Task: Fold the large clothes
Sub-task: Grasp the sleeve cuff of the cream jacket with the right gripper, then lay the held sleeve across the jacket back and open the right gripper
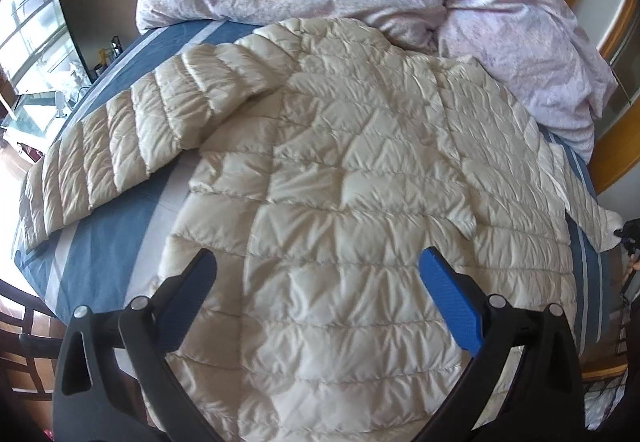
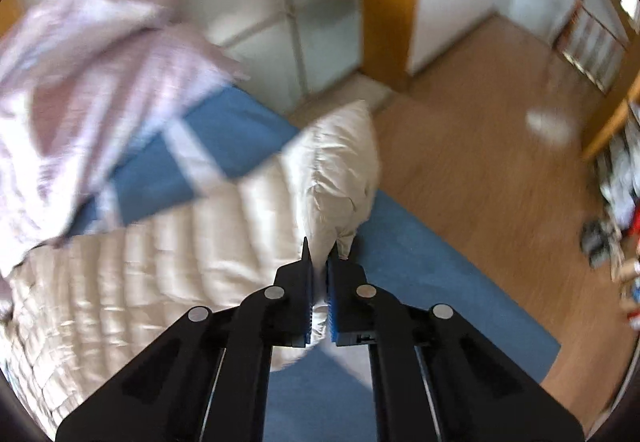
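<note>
Left wrist camera looking steeply down over the spread cream jacket [image 1: 340, 181], right wrist camera close on its sleeve end [image 2: 340, 177], both sharing the blue bedsheet [image 1: 108, 238].

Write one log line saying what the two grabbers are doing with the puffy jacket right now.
left gripper: open, above jacket, nothing held | right gripper: shut on sleeve cuff | bed: jacket spread flat | fold: not yet done

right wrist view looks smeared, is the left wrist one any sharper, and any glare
Right wrist view: motion blur smears the duvet and floor; the right gripper stays crisp. Left wrist view: sharp, sheen on the jacket, the window blown out, edges fisheye-bent.
</note>
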